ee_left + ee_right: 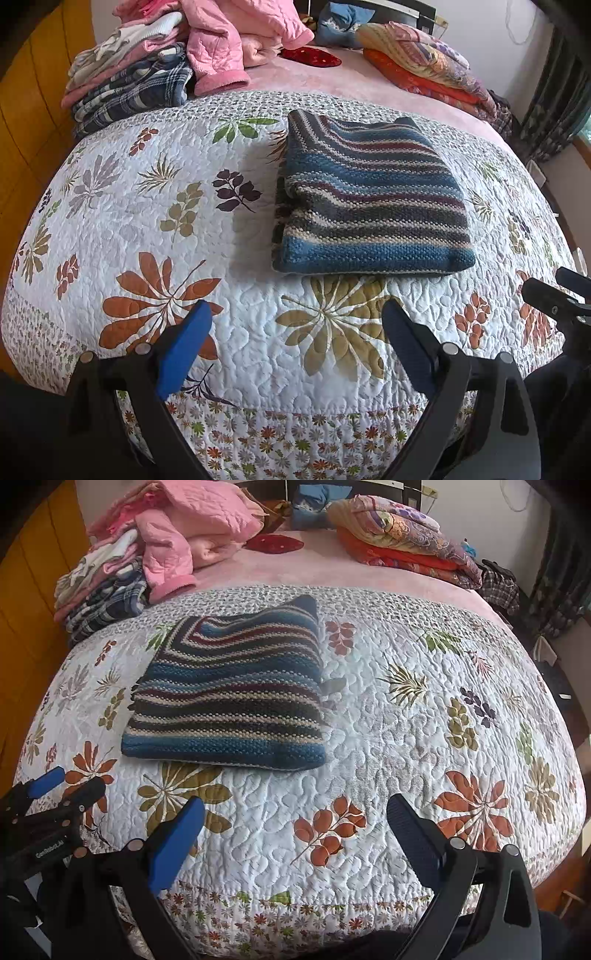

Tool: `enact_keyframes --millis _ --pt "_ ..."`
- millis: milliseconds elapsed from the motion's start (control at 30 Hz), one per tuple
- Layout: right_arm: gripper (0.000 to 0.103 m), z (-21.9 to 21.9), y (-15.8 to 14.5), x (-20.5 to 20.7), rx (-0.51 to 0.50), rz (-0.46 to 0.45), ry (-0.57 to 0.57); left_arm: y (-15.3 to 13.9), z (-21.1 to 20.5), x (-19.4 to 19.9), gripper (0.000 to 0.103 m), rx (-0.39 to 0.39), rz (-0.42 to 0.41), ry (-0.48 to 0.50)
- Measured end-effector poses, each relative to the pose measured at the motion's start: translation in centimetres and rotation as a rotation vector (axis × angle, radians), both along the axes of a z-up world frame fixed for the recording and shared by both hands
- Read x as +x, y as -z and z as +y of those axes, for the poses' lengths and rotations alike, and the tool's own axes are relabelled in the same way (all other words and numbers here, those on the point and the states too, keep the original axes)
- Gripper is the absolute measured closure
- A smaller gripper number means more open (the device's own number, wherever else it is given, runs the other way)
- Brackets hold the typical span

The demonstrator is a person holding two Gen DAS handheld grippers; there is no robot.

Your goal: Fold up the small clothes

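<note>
A striped knit sweater (369,199) in blue, maroon and cream lies folded into a neat rectangle on the white leaf-print quilt (147,221). The right wrist view has the sweater (229,701) up and to the left. My left gripper (297,319) hovers open over the quilt's near edge, well short of the sweater, nothing between its fingers. My right gripper (295,812) is open too, empty, near the front edge and to the right of the sweater. Each gripper shows at the side of the other's view: right gripper (554,291), left gripper (70,784).
A pile of folded clothes (129,85) with a pink padded jacket (229,40) sits at the back left. Folded floral and orange bedding (424,62) lies at the back right on a pink sheet (332,81). A yellow wall (33,110) runs along the left.
</note>
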State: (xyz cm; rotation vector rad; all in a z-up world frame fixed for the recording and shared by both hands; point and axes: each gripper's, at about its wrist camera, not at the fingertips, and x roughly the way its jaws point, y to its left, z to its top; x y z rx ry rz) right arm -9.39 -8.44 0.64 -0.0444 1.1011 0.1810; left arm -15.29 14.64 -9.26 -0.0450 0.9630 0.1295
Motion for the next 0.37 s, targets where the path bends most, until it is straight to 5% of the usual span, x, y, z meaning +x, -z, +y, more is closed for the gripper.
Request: enact_keyframes --millis 367 --pt "0.004 -0.36 0.03 0.0 0.009 0.01 0.028 -0.04 -0.14 -0.11 0.011 0.01 -0.006 0.005"
